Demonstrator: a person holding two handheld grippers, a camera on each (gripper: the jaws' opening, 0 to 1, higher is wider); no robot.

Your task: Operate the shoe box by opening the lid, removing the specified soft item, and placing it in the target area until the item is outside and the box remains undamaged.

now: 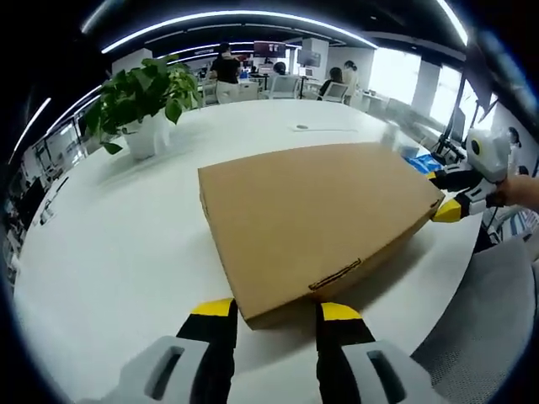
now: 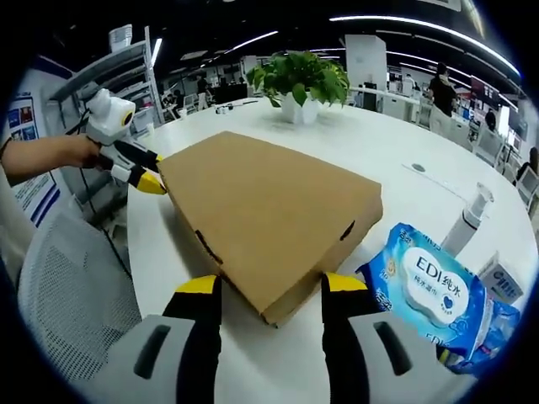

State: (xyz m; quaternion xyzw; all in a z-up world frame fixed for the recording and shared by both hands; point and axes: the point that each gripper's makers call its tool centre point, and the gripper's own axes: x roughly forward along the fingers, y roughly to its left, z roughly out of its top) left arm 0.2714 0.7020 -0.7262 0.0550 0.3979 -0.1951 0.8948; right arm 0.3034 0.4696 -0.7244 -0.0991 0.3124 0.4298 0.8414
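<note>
The shoe box (image 1: 312,219) is plain brown cardboard, lies flat on the white round table (image 1: 126,252) and has its lid closed. My left gripper (image 1: 276,310) is open, and the box's near corner sits between its yellow-tipped jaws. At the box's opposite corner is my right gripper (image 1: 445,195), held by a hand. In the right gripper view the box (image 2: 269,210) again has a corner between the wide-apart jaws of the open right gripper (image 2: 271,286). The left gripper (image 2: 143,175) is at the far left corner. The soft item is hidden.
A blue wet-wipes pack (image 2: 429,295) lies right of the box, with a small bottle (image 2: 467,220) and a carton (image 2: 504,278) beyond. A potted plant (image 1: 143,101) stands farther back on the table. A grey mesh chair (image 2: 76,295) is at the table's edge. People stand in the background.
</note>
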